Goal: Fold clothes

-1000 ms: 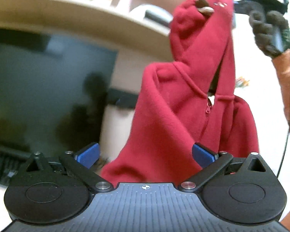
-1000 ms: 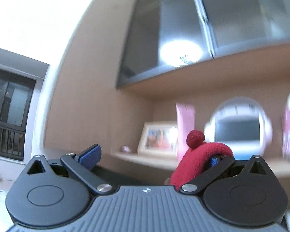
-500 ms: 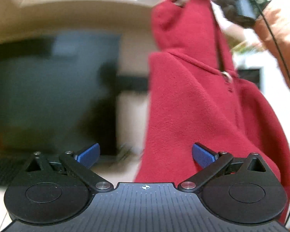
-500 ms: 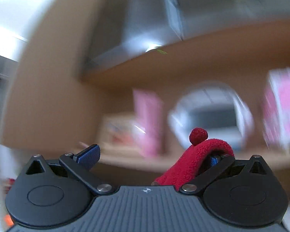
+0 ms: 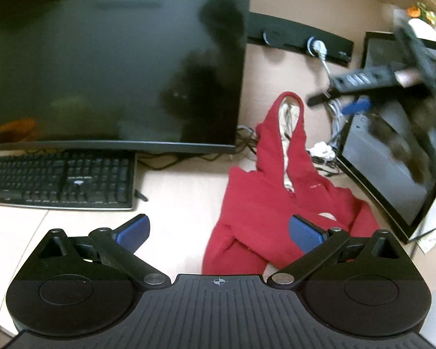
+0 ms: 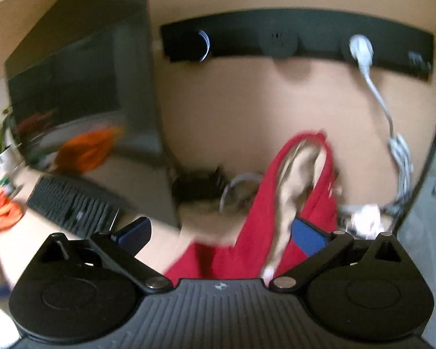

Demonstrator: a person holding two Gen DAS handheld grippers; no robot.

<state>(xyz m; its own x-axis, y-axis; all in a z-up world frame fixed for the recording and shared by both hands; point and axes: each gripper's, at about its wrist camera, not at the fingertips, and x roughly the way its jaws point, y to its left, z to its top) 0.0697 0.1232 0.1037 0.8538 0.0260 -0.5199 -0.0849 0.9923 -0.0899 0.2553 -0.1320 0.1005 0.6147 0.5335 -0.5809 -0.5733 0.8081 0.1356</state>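
Observation:
A red fleece hoodie (image 5: 276, 203) lies crumpled on the light wooden desk (image 5: 174, 197), its hood propped up against the back wall with the cream lining showing. My left gripper (image 5: 218, 229) is open and empty just above its near edge. My right gripper (image 6: 221, 232) is open, and the hoodie (image 6: 255, 226) hangs loose in front of it, blurred. In the left wrist view the right gripper (image 5: 357, 93) hovers blurred above and right of the hood.
A large dark monitor (image 5: 116, 58) and a black keyboard (image 5: 61, 180) stand at left. A second dark screen (image 5: 392, 168) leans at right. Cables (image 5: 325, 151) and a black wall socket strip (image 5: 299, 35) are behind the hoodie. Orange cloth (image 6: 0, 212) lies far left.
The right gripper let go of the hood it held up high; the hoodie dropped onto the desk. Both grippers came down to look at the desk.

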